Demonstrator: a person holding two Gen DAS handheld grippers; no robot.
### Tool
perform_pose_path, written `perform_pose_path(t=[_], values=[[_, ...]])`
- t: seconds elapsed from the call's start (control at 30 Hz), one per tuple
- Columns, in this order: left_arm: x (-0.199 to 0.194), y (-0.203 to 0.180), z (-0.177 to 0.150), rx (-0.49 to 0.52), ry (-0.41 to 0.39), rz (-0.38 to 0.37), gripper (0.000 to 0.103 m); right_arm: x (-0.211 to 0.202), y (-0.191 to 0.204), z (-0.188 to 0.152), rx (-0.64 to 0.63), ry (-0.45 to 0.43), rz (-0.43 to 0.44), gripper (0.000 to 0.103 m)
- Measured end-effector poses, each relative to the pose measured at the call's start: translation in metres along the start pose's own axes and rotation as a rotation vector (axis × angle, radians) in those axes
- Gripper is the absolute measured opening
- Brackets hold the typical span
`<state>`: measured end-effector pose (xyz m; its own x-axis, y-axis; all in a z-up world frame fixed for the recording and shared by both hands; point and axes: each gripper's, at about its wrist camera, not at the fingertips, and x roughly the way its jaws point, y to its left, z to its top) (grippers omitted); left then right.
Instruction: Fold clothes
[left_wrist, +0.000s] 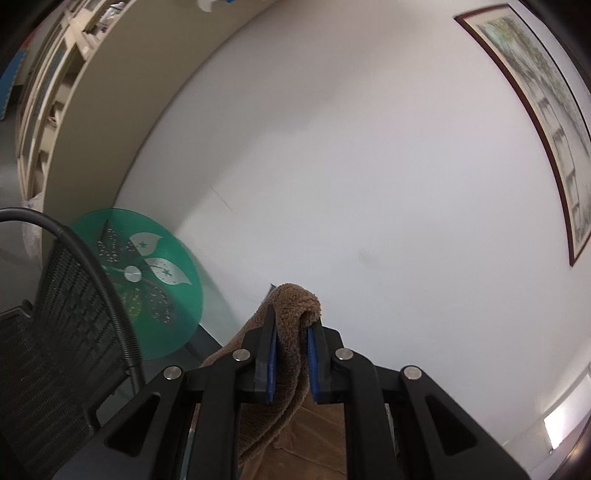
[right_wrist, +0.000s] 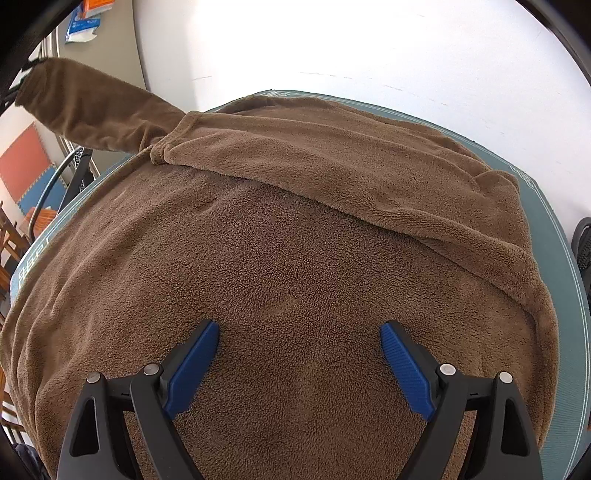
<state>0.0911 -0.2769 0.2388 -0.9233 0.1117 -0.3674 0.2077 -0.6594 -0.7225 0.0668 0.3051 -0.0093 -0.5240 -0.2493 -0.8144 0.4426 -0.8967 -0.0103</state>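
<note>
While the brown fleece garment (right_wrist: 295, 258) lies spread over the teal mat (right_wrist: 554, 206), one side is already folded inward toward two o'clock, so the fold looks partly done. The left gripper (left_wrist: 291, 325) is clamped on a raised sleeve (left_wrist: 291, 310), which stretches off toward ten o'clock in the right wrist view, likely its cuff, though the pinch hides it. The right gripper (right_wrist: 299, 332) hovers wide apart, holding nothing. That sleeve and the later folds remain.

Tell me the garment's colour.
Plain brown fleece garment, no pattern; best seen in the right wrist view.
</note>
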Motion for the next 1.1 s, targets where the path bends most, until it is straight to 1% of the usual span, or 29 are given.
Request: perform_pose_path(t=[0.13,0.27,0.4,0.73,0.93,1.03,1.1], values=[[0.023,-0.042,-0.025,0.082,0.068,-0.028,0.015,0.0,-0.001,-0.001,0.002,-0.001,0.005,0.092],[0.046,-0.088,-0.057,0.162,0.142,-0.086,0.015,0.0,-0.001,0.0,0.005,-0.001,0.014,0.093],[0.078,-0.13,-0.089,0.227,0.241,-0.146,0.015,-0.001,-0.002,0.0,0.012,-0.005,0.026,0.094],[0.151,-0.222,-0.169,0.324,0.452,-0.275,0.015,-0.005,-0.016,-0.001,0.09,-0.034,0.071,0.094],[0.182,-0.285,-0.222,0.406,0.572,-0.369,0.015,-0.007,-0.025,-0.001,0.146,-0.051,0.092,0.094],[0.199,-0.31,-0.252,0.446,0.631,-0.395,0.015,-0.007,-0.025,0.0,0.151,-0.054,0.097,0.094],[0.213,-0.32,-0.274,0.462,0.678,-0.391,0.016,-0.007,-0.026,0.0,0.154,-0.055,0.1,0.094]])
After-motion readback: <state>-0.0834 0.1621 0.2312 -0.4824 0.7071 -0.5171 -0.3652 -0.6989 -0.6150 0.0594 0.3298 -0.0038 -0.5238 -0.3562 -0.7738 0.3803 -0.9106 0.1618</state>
